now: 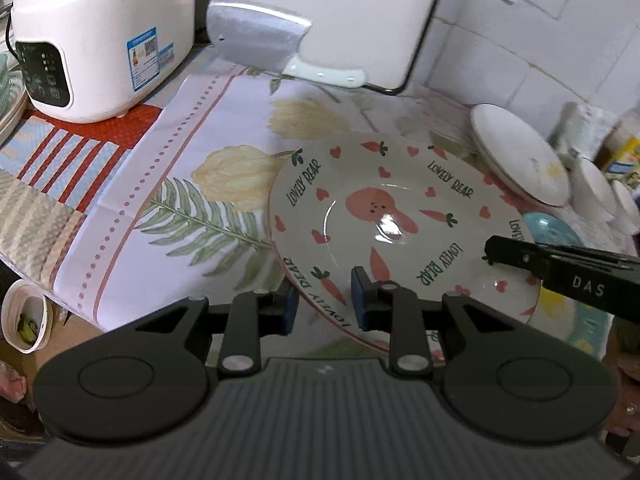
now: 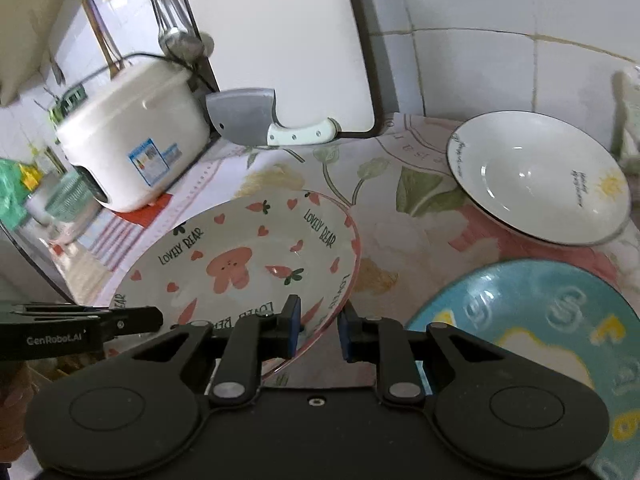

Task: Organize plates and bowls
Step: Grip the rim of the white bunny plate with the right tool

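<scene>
A white "Lovely Bear" plate (image 1: 384, 216) with a pink bear, hearts and carrots is held tilted above the flowered tablecloth; it also shows in the right wrist view (image 2: 240, 260). My left gripper (image 1: 324, 300) straddles its near rim with a wide gap, one pad over the plate and one outside. My right gripper (image 2: 318, 330) straddles the opposite rim the same way, and it shows as a black bar in the left wrist view (image 1: 560, 272). A white plate with a sun (image 2: 536, 176) and a blue plate (image 2: 532, 344) lie to the right.
A white rice cooker (image 1: 104, 36) stands at the back left. A cleaver (image 1: 272, 44) leans on a white cutting board (image 1: 344, 12) against the tiled wall. Small white bowls (image 1: 596, 192) sit at the far right. Ladles (image 2: 176, 36) hang behind the cooker.
</scene>
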Demonstrator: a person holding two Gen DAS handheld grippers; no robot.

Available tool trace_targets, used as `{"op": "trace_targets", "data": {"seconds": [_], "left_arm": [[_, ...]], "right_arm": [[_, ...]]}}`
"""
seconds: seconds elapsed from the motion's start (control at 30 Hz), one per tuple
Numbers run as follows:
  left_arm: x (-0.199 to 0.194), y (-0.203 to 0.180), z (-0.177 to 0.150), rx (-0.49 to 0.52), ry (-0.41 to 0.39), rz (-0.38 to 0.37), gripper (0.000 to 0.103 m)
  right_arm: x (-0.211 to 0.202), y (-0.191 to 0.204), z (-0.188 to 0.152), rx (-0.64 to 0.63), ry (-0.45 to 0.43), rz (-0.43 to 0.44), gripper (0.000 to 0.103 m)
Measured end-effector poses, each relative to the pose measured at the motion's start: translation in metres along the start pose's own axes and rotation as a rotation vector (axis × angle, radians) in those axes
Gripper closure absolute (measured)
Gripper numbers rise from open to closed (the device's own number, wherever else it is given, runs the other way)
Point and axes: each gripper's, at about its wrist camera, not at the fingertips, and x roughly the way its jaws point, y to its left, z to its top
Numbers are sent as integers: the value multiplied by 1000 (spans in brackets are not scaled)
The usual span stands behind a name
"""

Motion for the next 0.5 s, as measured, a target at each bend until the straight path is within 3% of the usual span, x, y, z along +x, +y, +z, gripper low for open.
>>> {"op": "trace_targets", "data": {"seconds": [0.5], "left_arm": [[-77,-72,-24,113,-32,-81,78]], "right_arm": [[-121,-19,-27,54,-96,-10,78]]}}
